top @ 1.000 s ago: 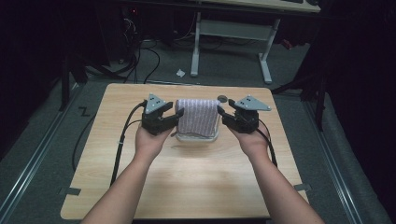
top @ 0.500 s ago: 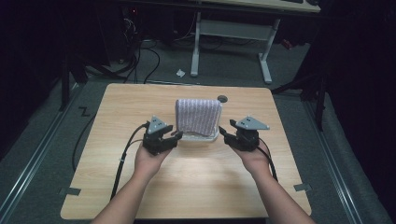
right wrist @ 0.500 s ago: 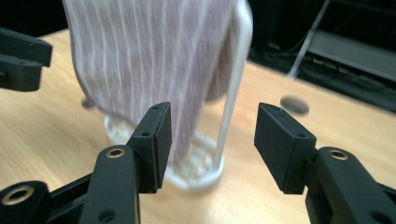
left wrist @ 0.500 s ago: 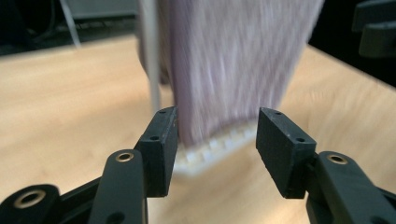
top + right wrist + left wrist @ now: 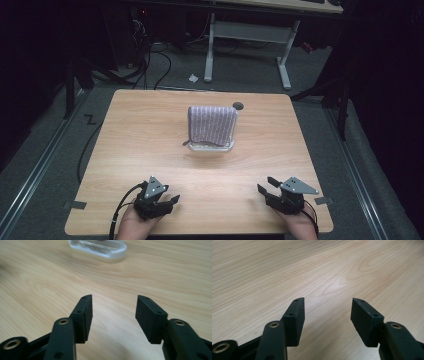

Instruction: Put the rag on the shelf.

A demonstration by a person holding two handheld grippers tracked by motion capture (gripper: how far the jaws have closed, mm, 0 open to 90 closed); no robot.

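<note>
Left claw (image 5: 172,200), right claw (image 5: 263,186) gaping, empty, near table (image 5: 150,130) front edge; draped cloth (image 5: 212,123) well apart.

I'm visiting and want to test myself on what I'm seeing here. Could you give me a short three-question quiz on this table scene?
1. True or false: the left gripper holds the striped cloth.
2. The cloth hangs over: A) a clear rack, B) a mug, C) a book?
3. How do the right gripper jaws stand?

Key: 1 false, its jaws have just been opening with nothing between them; 2 A; 3 open, nothing between them.
</note>
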